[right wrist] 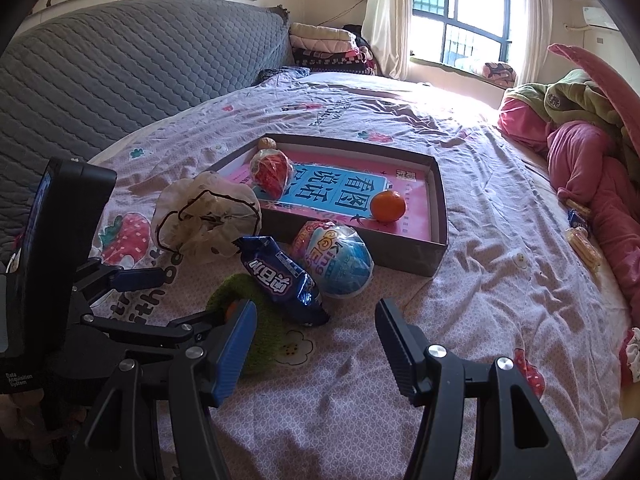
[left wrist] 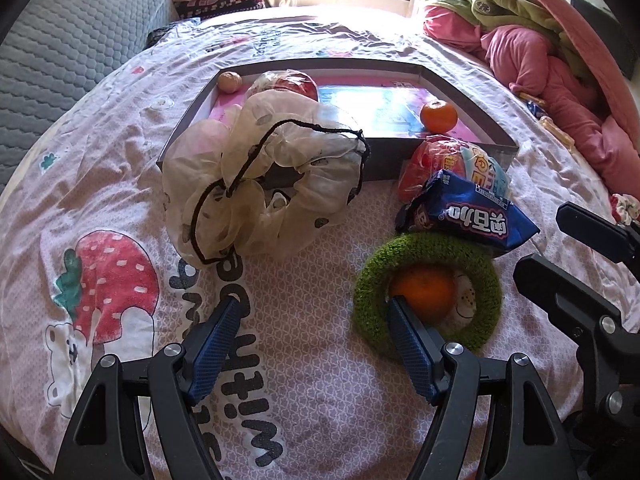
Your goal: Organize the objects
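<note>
Nearest, the left gripper (left wrist: 314, 306) and the right gripper (right wrist: 316, 320) both hang released, grasping nothing. Before the tray (left wrist: 472, 92), left to right, wait a scrunchie (left wrist: 256, 184), green ring (left wrist: 372, 292), orange (left wrist: 426, 290), blue packet (left wrist: 472, 216). Inside already: another orange (left wrist: 439, 115), a wrapped snack (left wrist: 288, 84).

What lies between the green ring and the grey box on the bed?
In both views, the blue snack packet and the wrapped egg-shaped toy lie between the green ring and the grey box.
</note>
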`<state>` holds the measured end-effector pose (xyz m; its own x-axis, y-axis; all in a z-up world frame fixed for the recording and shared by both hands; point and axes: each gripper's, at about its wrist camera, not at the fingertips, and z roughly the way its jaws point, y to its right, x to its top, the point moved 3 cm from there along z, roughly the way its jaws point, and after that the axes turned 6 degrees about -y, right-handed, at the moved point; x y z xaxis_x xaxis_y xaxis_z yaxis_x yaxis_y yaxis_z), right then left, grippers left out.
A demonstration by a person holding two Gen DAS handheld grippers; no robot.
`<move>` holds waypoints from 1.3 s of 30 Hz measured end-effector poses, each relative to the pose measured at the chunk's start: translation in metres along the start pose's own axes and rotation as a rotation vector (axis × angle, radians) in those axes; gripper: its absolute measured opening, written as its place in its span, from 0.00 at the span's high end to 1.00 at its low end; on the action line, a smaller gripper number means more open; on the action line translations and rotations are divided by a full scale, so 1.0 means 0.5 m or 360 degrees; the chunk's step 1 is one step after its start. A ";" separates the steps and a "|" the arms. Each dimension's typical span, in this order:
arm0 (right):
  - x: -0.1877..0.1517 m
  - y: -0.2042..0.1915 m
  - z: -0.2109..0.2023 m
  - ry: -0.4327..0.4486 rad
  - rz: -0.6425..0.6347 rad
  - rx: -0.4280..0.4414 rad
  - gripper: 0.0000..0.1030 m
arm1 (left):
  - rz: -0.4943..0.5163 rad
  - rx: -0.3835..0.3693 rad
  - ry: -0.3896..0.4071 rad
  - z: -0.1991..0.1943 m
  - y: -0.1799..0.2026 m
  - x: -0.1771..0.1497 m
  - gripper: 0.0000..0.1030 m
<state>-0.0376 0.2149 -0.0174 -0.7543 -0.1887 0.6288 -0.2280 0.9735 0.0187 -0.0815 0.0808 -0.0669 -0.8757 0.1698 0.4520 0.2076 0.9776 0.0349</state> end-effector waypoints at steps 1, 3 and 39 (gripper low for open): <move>0.000 -0.002 0.003 -0.0003 -0.0007 -0.0004 0.41 | 0.0000 -0.0002 0.0001 0.002 -0.001 0.000 0.25; 0.002 -0.004 0.007 -0.0004 -0.0022 0.0001 0.41 | 0.0003 -0.0002 0.0003 0.005 -0.002 0.003 0.25; 0.032 0.005 0.076 -0.0046 -0.0053 0.0241 0.69 | 0.0124 -0.0087 0.0023 0.032 0.023 0.033 0.55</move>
<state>-0.0737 0.2097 -0.0368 -0.7618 -0.2262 0.6070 -0.3416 0.9365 -0.0796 -0.1006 0.0968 -0.0731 -0.8497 0.2431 0.4678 0.2988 0.9531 0.0475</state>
